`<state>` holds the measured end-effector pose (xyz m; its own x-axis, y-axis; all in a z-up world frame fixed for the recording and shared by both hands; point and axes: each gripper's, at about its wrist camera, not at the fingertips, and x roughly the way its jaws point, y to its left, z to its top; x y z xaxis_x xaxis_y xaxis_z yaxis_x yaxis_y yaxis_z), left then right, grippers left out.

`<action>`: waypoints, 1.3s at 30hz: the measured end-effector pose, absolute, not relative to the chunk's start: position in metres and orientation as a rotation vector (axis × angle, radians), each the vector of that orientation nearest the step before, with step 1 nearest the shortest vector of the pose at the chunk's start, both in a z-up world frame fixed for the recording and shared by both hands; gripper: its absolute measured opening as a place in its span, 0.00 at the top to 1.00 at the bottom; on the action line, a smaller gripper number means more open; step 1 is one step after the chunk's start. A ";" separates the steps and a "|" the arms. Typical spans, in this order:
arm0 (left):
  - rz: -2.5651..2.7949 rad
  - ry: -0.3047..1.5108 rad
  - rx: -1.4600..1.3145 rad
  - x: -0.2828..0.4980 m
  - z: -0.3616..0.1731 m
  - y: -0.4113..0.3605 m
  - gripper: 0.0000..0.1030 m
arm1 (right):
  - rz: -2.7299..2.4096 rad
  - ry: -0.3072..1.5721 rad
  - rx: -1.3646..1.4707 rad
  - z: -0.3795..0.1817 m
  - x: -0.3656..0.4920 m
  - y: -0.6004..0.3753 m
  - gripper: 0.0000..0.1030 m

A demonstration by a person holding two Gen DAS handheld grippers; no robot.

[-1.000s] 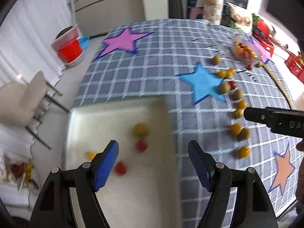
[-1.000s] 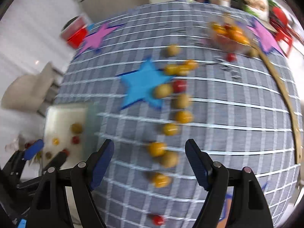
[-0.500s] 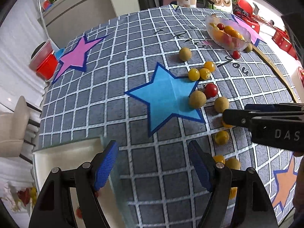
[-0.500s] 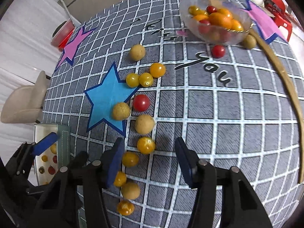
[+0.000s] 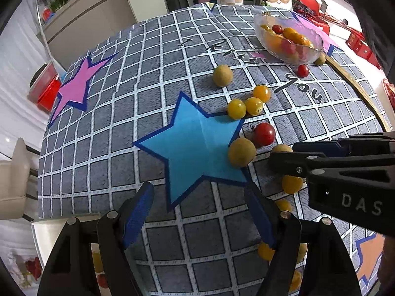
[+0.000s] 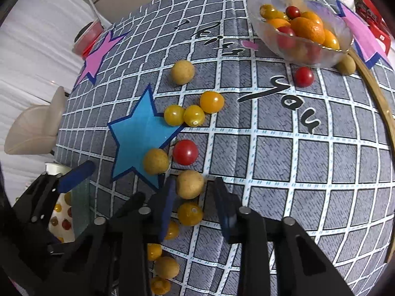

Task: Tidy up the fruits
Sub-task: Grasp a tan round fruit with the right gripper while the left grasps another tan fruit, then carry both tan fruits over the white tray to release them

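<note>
Loose small fruits lie in a line on the checked tablecloth: tan longans, yellow tomatoes and red tomatoes. My right gripper (image 6: 195, 199) is open, its jaws either side of a tan longan (image 6: 190, 184), with a yellow tomato (image 6: 190, 213) just below it. It also shows from the side in the left wrist view (image 5: 284, 157). My left gripper (image 5: 200, 215) is open and empty over the cloth, below the blue star (image 5: 195, 145). A red tomato (image 6: 185, 152) and another longan (image 6: 156, 161) lie just beyond.
A glass bowl (image 6: 256, 24) of oranges and tomatoes stands at the far right. A white tray (image 6: 53, 167) holding a few small fruits sits at the left table edge, under my left gripper. A wooden hoop (image 6: 377, 98) curves along the right side.
Both grippers moved forward from the tray toward the line of fruit. My right gripper has narrowed and come down around the tan longan.
</note>
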<state>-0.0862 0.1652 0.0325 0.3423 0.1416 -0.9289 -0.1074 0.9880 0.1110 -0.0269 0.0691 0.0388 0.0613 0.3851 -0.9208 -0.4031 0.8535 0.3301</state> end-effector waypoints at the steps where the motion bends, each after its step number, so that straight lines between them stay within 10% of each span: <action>1: 0.160 1.213 0.034 -0.085 0.031 0.164 0.26 | 0.600 1.384 -0.016 0.039 -0.027 0.069 0.75; 12: 0.136 1.211 0.054 -0.056 0.023 0.153 0.27 | 0.566 1.403 0.092 0.036 -0.013 0.032 0.75; 21: 0.067 1.204 0.002 -0.049 0.025 0.150 0.74 | 0.592 1.429 0.142 0.032 -0.008 0.028 0.75; 39: 0.149 1.132 -0.147 -0.122 0.065 0.182 0.74 | 0.647 1.387 0.089 0.067 -0.049 0.031 0.75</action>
